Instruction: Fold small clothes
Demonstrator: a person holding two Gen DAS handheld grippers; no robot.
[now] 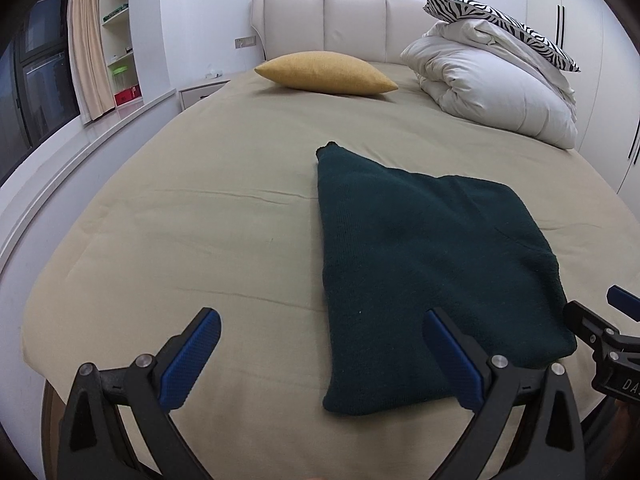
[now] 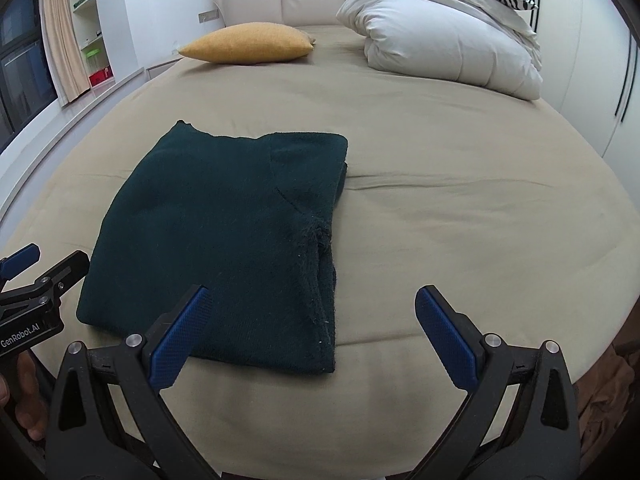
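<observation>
A dark green knit garment lies folded flat in a rough rectangle on the beige bed sheet; it also shows in the right wrist view. My left gripper is open and empty, held above the garment's near left corner. My right gripper is open and empty, held above the garment's near right corner. Each gripper shows at the edge of the other's view, the right one and the left one.
A yellow cushion lies near the padded headboard. A folded white duvet with a zebra-print pillow on top sits at the far right. Shelves and a curtain stand at the left, wardrobe doors at the right.
</observation>
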